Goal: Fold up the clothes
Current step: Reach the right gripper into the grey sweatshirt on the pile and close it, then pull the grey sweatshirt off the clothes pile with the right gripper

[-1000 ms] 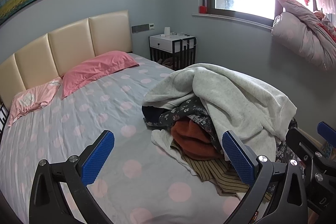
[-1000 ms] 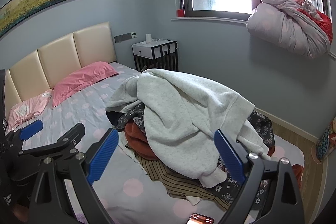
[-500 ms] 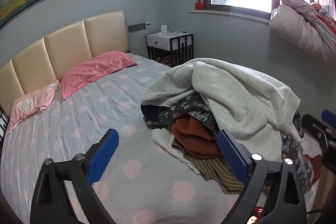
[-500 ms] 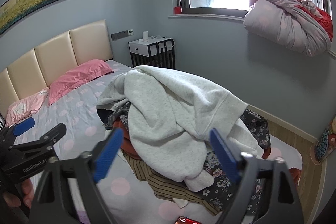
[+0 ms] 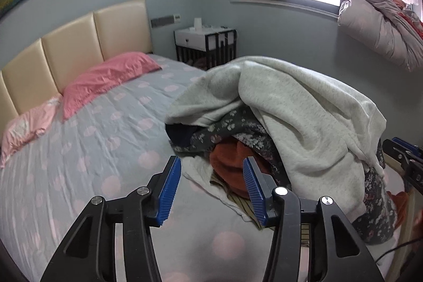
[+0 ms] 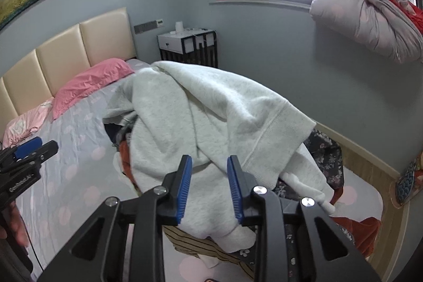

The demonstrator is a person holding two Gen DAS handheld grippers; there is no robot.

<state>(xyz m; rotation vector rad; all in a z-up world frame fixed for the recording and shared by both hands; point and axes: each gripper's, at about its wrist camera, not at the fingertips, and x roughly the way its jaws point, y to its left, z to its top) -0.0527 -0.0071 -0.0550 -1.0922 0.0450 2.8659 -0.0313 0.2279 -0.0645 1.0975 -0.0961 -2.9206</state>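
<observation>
Nearest the cameras, the left gripper (image 5: 211, 171) hung over the bed (image 5: 100, 149) just short of the near edge of the clothes pile, its jaws half spread and having just been closing, with nothing between them but air above a rust-red garment (image 5: 230, 163) and a strip of white cloth. The right gripper (image 6: 208, 168) hovered low in front of the grey sweatshirt (image 6: 201, 118), its jaws narrower but not yet together, also just closing, and no fabric caught between the pads (image 6: 185, 181) as far as could be seen. Beneath the sweatshirt lay a striped garment (image 6: 201, 246) at the near side, a dark floral one (image 5: 238, 128) and the rust-red one, all heaped toward the right edge of the bed. Farther off, two pink pillows (image 5: 111, 78) rested against the headboard (image 5: 79, 44), with a nightstand (image 5: 206, 41) by the far corner and bedding (image 6: 370, 25) slung over the window sill. The step in hand looked like the first pick: choosing a piece from the heap. The next move would call for opening again, reaching the sweatshirt's hem or shoulders with both grippers, pinching, and lifting it clear onto the bare left part of the bed.
</observation>
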